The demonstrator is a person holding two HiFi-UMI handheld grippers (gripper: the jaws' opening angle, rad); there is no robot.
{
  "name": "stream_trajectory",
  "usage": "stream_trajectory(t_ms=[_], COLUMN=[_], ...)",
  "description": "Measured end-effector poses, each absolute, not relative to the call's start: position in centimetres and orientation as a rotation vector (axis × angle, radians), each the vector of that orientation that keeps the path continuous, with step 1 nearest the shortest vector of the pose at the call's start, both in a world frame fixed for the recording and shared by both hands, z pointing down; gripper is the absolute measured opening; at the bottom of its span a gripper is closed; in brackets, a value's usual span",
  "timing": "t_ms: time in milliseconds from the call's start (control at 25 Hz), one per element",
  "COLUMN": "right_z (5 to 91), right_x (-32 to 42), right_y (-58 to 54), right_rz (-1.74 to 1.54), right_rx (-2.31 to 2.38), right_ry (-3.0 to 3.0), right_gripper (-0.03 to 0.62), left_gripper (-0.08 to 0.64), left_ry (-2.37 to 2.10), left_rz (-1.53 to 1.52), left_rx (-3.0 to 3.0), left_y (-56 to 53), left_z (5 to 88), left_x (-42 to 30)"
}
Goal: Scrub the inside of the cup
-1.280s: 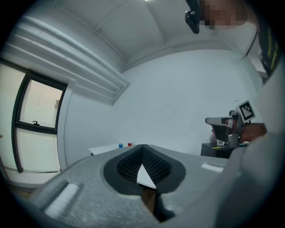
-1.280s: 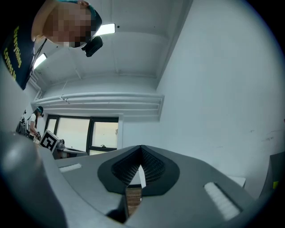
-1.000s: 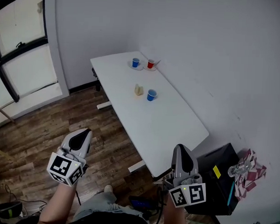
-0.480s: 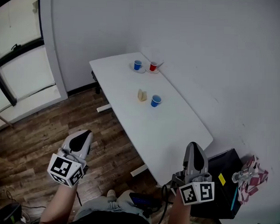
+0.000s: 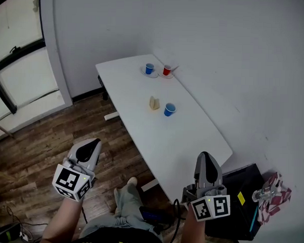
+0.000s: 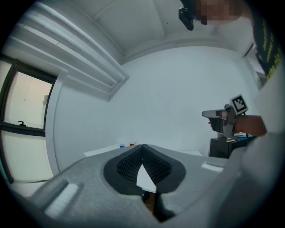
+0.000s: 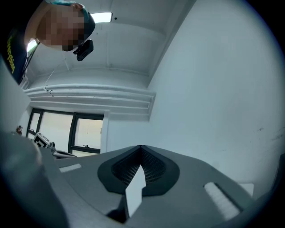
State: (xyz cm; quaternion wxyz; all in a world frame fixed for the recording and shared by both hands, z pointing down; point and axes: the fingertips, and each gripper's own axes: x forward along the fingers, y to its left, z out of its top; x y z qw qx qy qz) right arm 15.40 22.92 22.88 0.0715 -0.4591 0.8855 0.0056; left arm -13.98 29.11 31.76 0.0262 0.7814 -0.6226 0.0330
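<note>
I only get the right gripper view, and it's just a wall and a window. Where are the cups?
Observer: The head view shows three on a white table ahead: a near blue cup, plus a far blue cup and a red cup at the far end.
Operator: Is there a scrubby thing?
Observer: A small tan block, maybe a sponge, sits beside the near blue cup, apart from it.
Operator: What about the other side, is it holding something?
Observer: No. The left tool is shut and empty, over the wooden floor, short of the table.
</note>
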Motion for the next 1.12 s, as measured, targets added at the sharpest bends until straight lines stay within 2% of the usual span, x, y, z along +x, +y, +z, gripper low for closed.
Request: stream_trajectory(t_ms=[560, 1120], right_z=[23.8, 24.5], right_x=[12.1, 12.3], right_y=[14.2, 3.5], right_rz=[-0.027, -0.074], right_rx=[-1.322, -1.346], right_ry=[2.7, 2.694], right_gripper=[0.006, 0.006], left_gripper=[0.003, 0.003], left_ry=[-1.919, -1.843], left_rz=[0.12, 0.123], left_rx=[2.405, 2.447], left_y=[20.5, 8.1], left_z=[32.0, 31.7], left_x=[-15.7, -14.5])
